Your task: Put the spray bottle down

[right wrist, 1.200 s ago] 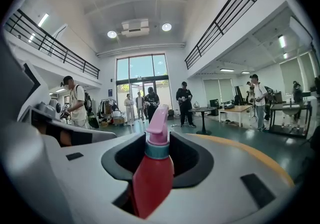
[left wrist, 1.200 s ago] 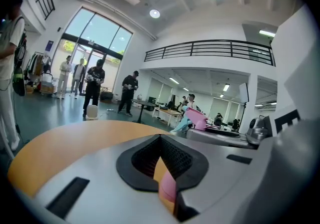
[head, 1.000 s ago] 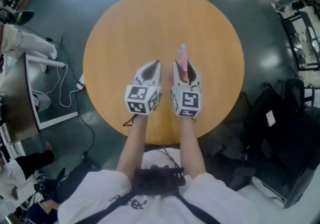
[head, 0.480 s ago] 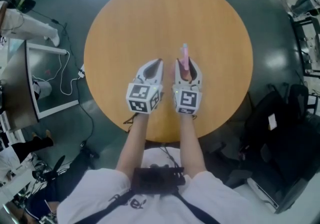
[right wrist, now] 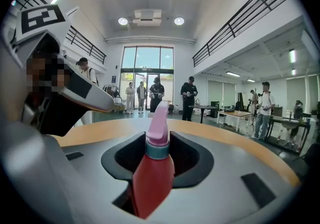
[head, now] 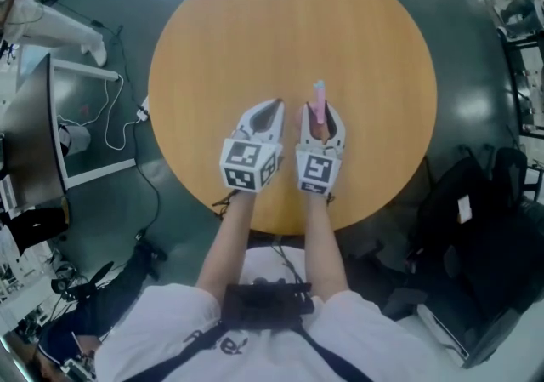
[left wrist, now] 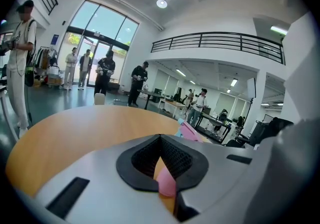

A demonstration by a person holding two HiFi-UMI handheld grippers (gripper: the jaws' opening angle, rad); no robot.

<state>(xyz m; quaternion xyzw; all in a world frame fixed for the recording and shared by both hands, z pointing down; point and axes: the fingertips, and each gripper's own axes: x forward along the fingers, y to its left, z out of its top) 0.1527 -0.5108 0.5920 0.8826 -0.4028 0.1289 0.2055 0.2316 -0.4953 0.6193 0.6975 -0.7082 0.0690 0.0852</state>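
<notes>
The spray bottle point(head: 319, 104) has a red body and a pink spray head. It stands upright between the jaws of my right gripper point(head: 320, 110), which is shut on it over the near half of the round wooden table point(head: 289, 23). In the right gripper view the bottle point(right wrist: 155, 168) fills the gap between the jaws of the right gripper point(right wrist: 159, 135); whether its base touches the table is hidden. My left gripper point(head: 274, 103) hovers just left of it, jaws together and holding nothing. In the left gripper view, beyond the left gripper point(left wrist: 161, 138), the pink spray head point(left wrist: 190, 132) shows to the right.
Dark bags and a chair point(head: 476, 227) stand on the floor to the right of the table. A white board point(head: 51, 116) and a cable point(head: 119, 129) lie on the floor at left. Several people point(right wrist: 156, 93) stand far off near the glass doors.
My right gripper has sunk toward the table with the bottle still in it. The left gripper stays close beside it, still shut.
</notes>
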